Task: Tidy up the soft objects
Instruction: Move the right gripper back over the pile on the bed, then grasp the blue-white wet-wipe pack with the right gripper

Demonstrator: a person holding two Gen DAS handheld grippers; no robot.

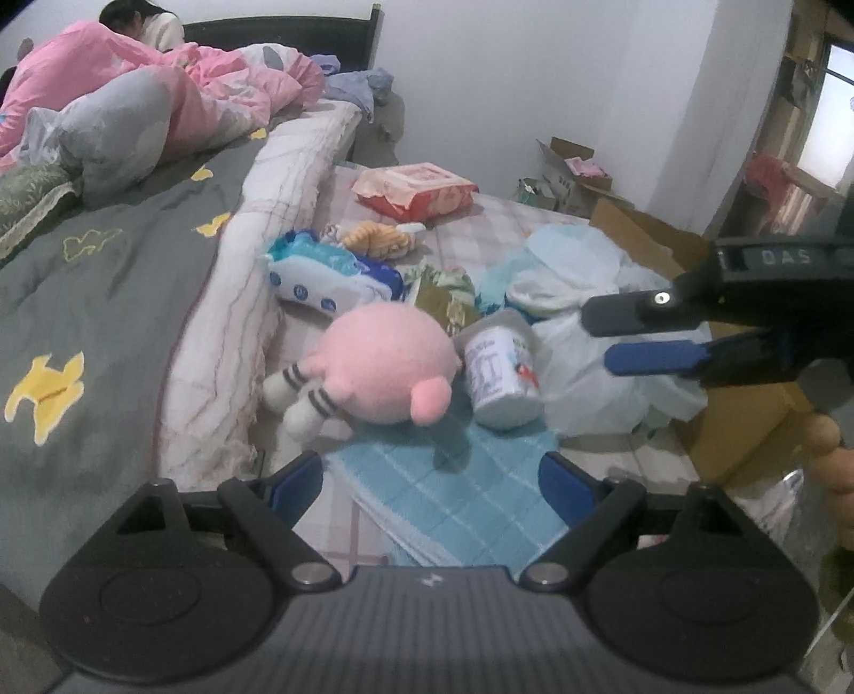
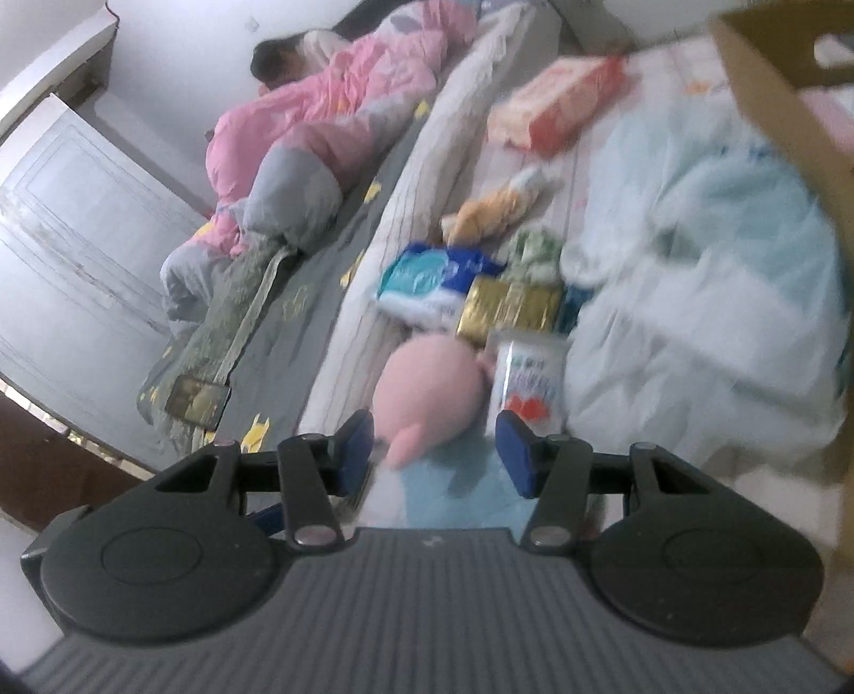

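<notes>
A pink plush toy (image 1: 389,368) (image 2: 427,389) with striped white legs lies on the low mattress beside the bed. A white can (image 1: 501,373) (image 2: 528,379) lies against it. An orange plush (image 1: 379,237) (image 2: 491,213) lies farther back. Under the pink toy spreads a light blue checked cloth (image 1: 453,491). My left gripper (image 1: 432,480) hangs open just short of the pink toy, with nothing between its fingers. My right gripper (image 1: 598,341) (image 2: 435,448) hovers to the right of the can, jaws apart and empty. The right wrist view is blurred.
A blue-white soft pack (image 1: 320,277), a gold packet (image 2: 507,309), a red wipes pack (image 1: 416,189) and a white plastic bag (image 1: 587,405) crowd the mattress. A cardboard box (image 1: 747,427) stands at the right. A person (image 1: 133,26) lies on the bed under a pink quilt.
</notes>
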